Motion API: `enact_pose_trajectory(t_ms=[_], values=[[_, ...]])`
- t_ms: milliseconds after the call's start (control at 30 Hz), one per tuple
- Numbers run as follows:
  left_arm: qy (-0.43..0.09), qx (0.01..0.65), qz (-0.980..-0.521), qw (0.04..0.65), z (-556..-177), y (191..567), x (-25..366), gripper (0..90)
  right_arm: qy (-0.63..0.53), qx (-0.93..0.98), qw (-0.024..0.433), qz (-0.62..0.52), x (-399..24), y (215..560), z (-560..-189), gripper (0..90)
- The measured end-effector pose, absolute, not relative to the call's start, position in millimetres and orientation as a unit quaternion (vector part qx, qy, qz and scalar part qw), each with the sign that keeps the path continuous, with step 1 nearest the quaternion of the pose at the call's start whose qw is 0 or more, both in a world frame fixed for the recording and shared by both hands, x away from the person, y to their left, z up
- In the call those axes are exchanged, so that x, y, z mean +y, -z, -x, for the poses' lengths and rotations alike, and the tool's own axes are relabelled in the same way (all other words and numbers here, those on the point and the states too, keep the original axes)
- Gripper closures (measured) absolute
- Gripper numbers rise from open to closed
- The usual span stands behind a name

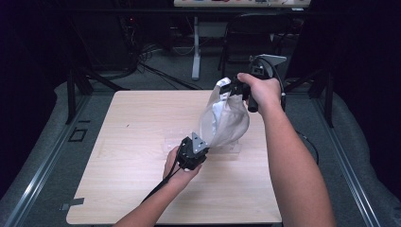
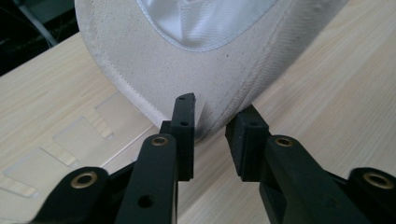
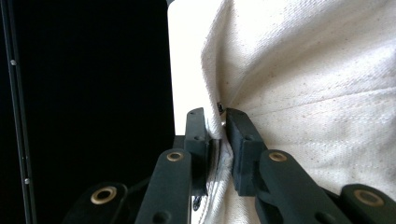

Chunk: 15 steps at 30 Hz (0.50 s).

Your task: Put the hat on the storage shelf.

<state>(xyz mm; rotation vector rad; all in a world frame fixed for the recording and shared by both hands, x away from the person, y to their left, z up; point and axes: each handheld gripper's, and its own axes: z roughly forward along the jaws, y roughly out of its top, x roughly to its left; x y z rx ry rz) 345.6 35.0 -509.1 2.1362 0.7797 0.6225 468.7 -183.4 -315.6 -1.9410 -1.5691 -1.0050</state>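
I have a cream fabric cap [image 1: 226, 124] held up over the wooden table [image 1: 127, 156], toward the far right part of the tabletop. It hangs with one end high and the other low, so its pale shiny lining [image 2: 196, 23] faces my left side. From the high view the cap's lower end sits just above a flat clear plastic piece [image 1: 227, 150] lying on the table, though I cannot tell whether the two touch.

My right gripper [image 1: 235, 88] is at the top of the cap, raised above the table's far edge. In the right gripper view its jaws are pressed together on a fold of the cream cloth [image 3: 299, 93], which bunches between the pads [image 3: 236, 140], so it is pinching the cap and carrying its weight.

My left gripper [image 1: 204, 150] is at the cap's lower end, nearer to me and low over the table. In the left gripper view a stitched edge of the cap [image 2: 177, 79] dips between the two pads [image 2: 184, 126]; the left pad lies against the cloth, while on the right I see a narrow gap, so I would call the jaws narrowed around the edge rather than clamped on it.

The clear plastic piece [image 2: 70, 144] shows again left of those jaws, flat on the wood.
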Motion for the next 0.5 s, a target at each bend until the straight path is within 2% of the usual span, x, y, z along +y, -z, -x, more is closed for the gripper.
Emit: enact_pose_trajectory(t_ms=[267,500], values=[[-0.240,0.295,-0.838,0.391,-348,508,43,78.6,0.364,-0.575,0.226,0.697,-180,310,-467,80.5],[-0.203,0.298,-0.827,0.431,-356,505,58,80.2,0.373,-0.578,0.216,0.693,-179,303,-464,81.1]])
